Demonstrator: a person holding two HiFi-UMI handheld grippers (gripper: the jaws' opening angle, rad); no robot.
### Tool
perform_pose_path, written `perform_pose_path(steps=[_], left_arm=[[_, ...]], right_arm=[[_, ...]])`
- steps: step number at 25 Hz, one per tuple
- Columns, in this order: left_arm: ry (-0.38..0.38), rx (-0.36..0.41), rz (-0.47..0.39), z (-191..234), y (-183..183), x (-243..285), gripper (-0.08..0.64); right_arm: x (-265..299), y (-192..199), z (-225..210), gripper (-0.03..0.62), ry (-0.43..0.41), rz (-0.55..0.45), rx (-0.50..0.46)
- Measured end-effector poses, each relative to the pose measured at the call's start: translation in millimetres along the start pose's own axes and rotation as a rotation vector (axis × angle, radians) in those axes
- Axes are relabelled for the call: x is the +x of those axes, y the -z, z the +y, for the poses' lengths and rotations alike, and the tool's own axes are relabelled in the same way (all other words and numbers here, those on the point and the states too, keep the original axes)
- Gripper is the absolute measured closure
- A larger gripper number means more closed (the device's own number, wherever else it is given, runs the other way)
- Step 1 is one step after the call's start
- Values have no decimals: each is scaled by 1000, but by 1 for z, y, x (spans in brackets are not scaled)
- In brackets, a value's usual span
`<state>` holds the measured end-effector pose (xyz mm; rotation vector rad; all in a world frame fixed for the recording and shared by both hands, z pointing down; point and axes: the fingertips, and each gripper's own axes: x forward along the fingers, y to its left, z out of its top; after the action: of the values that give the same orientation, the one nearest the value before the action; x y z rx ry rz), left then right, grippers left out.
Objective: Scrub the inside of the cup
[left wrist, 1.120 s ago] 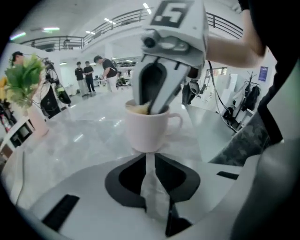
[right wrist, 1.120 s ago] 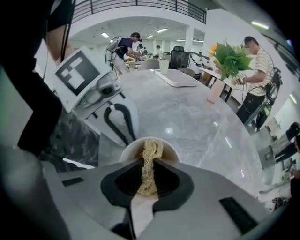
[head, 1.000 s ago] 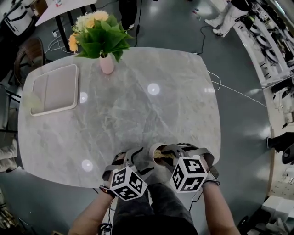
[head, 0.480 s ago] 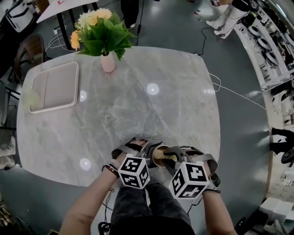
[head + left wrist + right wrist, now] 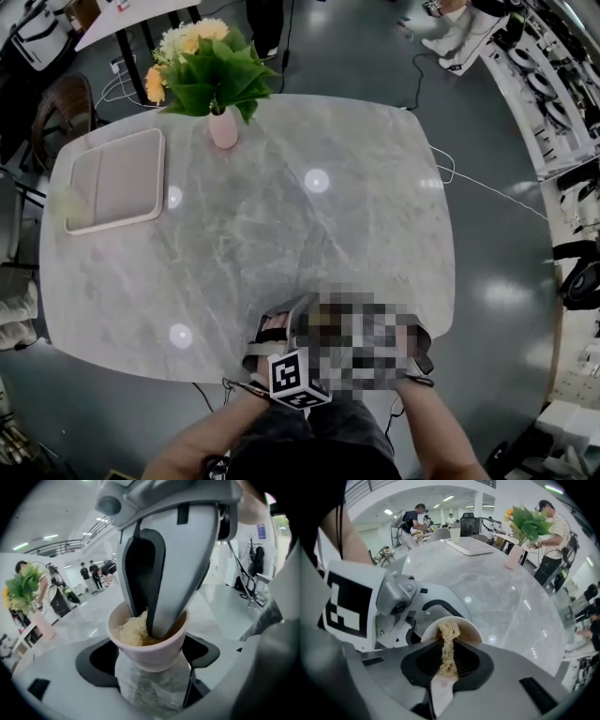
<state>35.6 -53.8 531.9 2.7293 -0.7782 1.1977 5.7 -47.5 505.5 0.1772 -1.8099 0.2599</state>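
Cup (image 5: 140,651), 1, loose between just-opened jaws of l. tool (image 5: 151,667); r. tool (image 5: 447,653) tight on 1 fibre scrubber (image 5: 450,631) inside it

We are looking down on a grey marble table (image 5: 281,244) with rounded corners, and its polished top is throwing back round spots of light. A cream rectangular tray (image 5: 114,180) is lying flat near the far left corner, slightly askew to the edges. A pink vase (image 5: 223,129) is standing upright just inside the far edge, right of the tray and not touching it, carrying yellow and white flowers (image 5: 208,66) with broad green leaves.
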Motion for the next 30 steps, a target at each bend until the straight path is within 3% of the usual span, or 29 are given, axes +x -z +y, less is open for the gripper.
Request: perform_pose_path(steps=[3,6,10,13,16,20,24,28,30], left_arm=[[-93,-93,14,2,5,-3,137],[-167,-166,35,2,8,-7,137],[-218,-236,72,0,11,-13,137],[-199,-241,75,-11,10,-18,137],[-132,-196,77,-31,14,-20,137],[-90,-124,82,-26,27,-23,137],[77,-62,8,-14,27,-18,137],[252,161,-52,-14,15,-13,137],[306,263,-57,-18,11,-9,137]], right_arm=[[-15,-6,5,532,-91,-98,96],[-33,-9,1,532,-105,-169,176],[-32,-6,-4,532,-35,-96,151],[-14,-1,0,532,3,-2,81],[0,4,5,532,18,62,0],[-1,4,16,532,-50,21,-133],[-14,3,22,532,-89,-51,-204],[-26,1,22,532,-96,-95,-225],[-31,0,19,532,-91,-102,-184]])
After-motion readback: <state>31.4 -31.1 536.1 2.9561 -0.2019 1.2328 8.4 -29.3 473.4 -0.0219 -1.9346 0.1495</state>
